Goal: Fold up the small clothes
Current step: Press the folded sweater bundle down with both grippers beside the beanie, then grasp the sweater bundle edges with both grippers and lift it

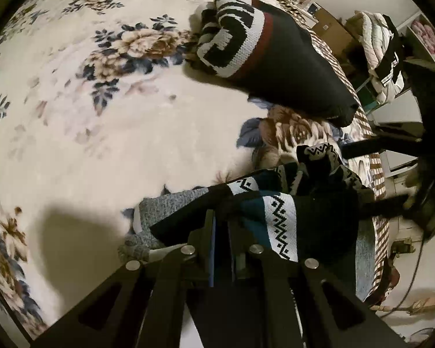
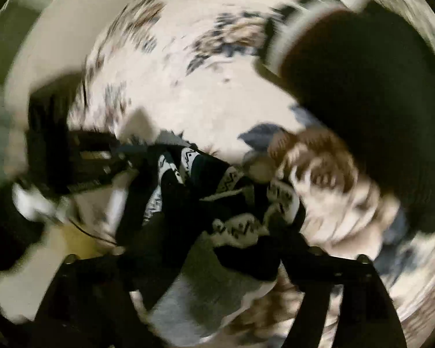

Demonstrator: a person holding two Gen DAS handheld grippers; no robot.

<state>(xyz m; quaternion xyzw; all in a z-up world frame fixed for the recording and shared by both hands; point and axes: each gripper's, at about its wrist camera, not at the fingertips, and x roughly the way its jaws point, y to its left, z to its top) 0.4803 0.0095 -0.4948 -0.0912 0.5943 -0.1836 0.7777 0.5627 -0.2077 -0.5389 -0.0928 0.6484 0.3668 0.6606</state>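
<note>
Socks lie on a bed covered by a cream floral bedspread (image 1: 87, 150), its blue and brown flowers scattered across pale cloth. From the left wrist view, the left claw (image 1: 221, 217) is clenched, its two black fingers pressed together on the dark edge of a knitted sock with white bands of black zigzag, teal stripes and a speckled grey foot (image 1: 278, 220). That patterned sock sits right at the claw, bunched near the bed's edge, with a second fold of the same zigzag knit (image 1: 322, 156) heaped just beyond it. Farther up the bed rests a black knitted sock with a white lettered band and a thin red stripe (image 1: 275, 58), well apart from the claw, its cuff end resting on a flower print. At the right, past the bed's striped border, the right claw's black frame (image 1: 420, 145) shows, and behind it a shelf piled with bedding (image 1: 377, 37).

From the right wrist view everything is smeared by motion. The right claw (image 2: 206, 261) stands released, its dark fingers spread wide with the heap of zigzag knit (image 2: 206, 200) between and ahead of them, neither pad pressing on it as far as the blur allows. The black sock (image 2: 362, 92) fills the upper right, and the left claw's frame (image 2: 81, 156) shows at the left.
</note>
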